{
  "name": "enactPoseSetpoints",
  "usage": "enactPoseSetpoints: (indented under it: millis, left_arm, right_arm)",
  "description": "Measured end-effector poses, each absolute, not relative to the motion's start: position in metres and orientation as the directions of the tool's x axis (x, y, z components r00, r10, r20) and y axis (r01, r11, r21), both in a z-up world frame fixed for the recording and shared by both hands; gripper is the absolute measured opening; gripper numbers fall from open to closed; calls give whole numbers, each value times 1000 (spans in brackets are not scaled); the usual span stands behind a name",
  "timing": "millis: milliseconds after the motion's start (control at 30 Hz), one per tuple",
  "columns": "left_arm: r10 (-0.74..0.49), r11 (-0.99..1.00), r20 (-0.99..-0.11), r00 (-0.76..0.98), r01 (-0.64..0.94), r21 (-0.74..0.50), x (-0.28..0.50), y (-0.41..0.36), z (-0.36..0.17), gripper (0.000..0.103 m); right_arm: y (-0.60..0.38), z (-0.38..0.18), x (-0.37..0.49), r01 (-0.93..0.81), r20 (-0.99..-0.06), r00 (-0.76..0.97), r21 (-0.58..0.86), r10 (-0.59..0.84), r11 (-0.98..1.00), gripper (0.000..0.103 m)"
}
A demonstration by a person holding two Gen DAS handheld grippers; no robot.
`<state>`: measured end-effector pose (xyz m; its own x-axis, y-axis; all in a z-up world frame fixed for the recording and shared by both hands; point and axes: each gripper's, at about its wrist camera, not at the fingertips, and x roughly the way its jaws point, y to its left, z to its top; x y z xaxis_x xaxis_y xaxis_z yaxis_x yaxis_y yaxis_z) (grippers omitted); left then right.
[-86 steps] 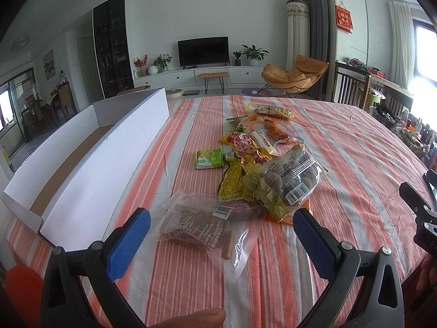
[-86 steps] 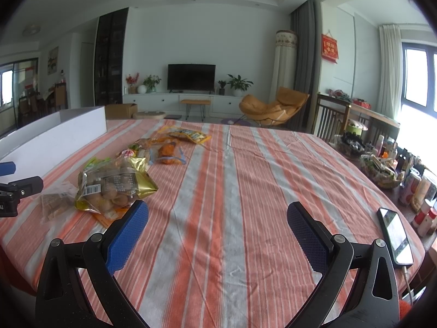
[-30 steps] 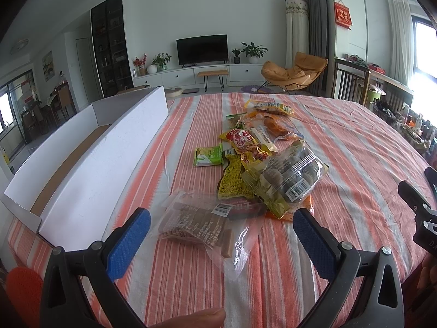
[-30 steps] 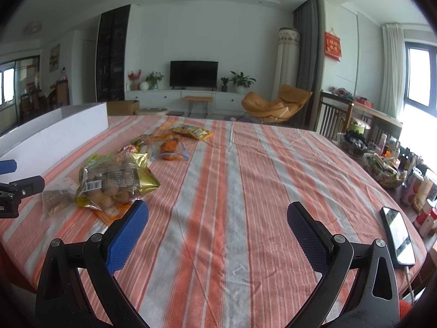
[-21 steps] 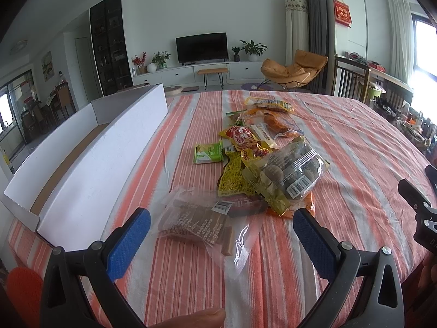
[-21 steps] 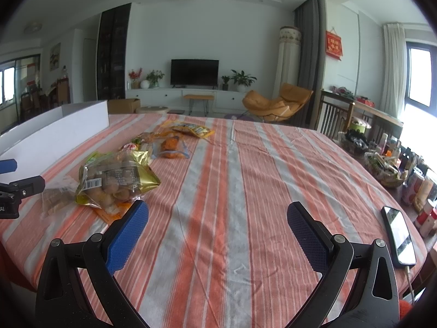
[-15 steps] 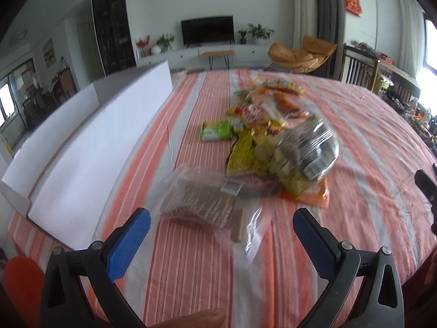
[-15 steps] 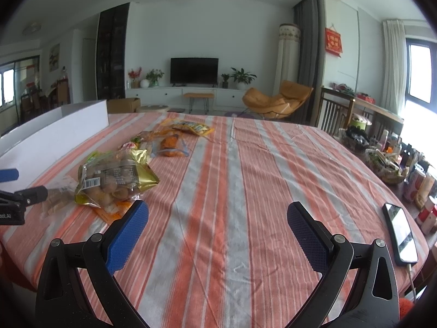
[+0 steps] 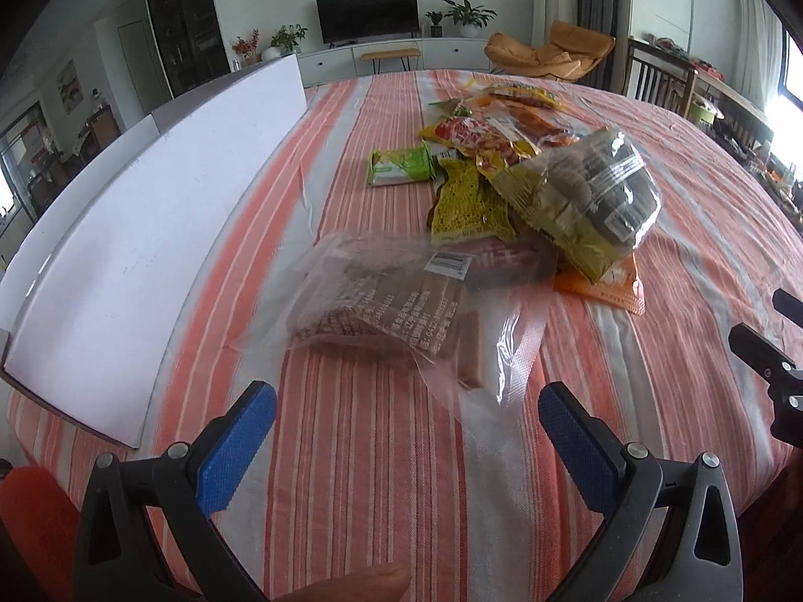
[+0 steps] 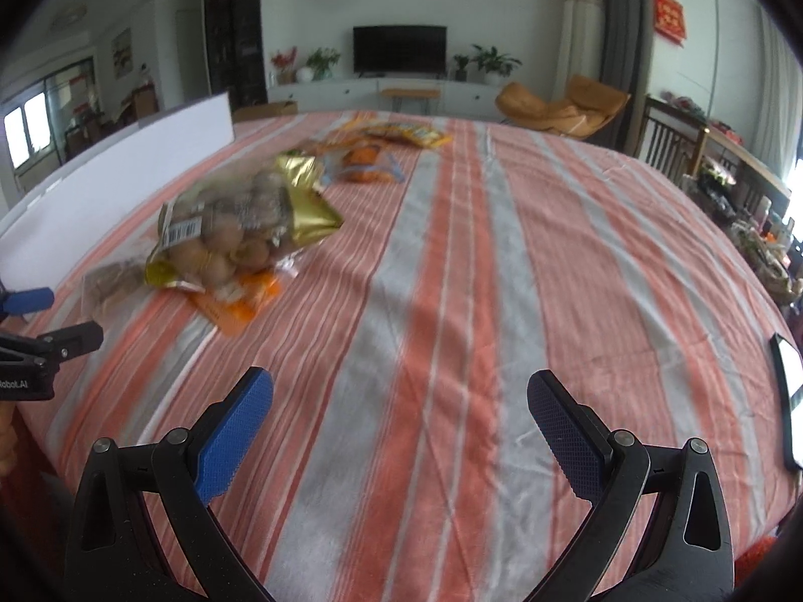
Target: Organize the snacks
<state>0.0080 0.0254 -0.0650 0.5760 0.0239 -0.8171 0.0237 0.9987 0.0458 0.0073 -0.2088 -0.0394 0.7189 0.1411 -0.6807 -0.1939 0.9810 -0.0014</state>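
A pile of snack packets lies on the striped tablecloth. Nearest my left gripper (image 9: 406, 426) is a clear bag of brown biscuits (image 9: 386, 311). Behind it lie a gold bag of round nuts (image 9: 587, 195), a yellow packet (image 9: 466, 200), a green packet (image 9: 401, 165) and an orange packet (image 9: 607, 286). My left gripper is open and empty, just short of the biscuit bag. My right gripper (image 10: 401, 416) is open and empty over bare cloth, right of the nut bag (image 10: 236, 226). A long white cardboard box (image 9: 150, 215) stands on the left.
A phone (image 10: 790, 391) lies at the table's right edge. More packets (image 9: 512, 100) lie at the far end of the pile. Chairs and a cluttered side table (image 10: 753, 220) stand to the right. The left gripper shows in the right wrist view (image 10: 45, 321).
Both grippers have moved forward and tilted down toward the table. The left one has closed in on the biscuit bag. Both stay open.
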Motion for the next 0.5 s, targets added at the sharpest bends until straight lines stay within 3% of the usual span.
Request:
enactPoseSetpoints:
  millis: [500]
  left_arm:
    - [25, 998, -827, 562, 34, 53, 17, 20, -73, 103]
  right_arm:
    - [-210, -52, 10, -202, -750, 646, 8, 140, 979, 102]
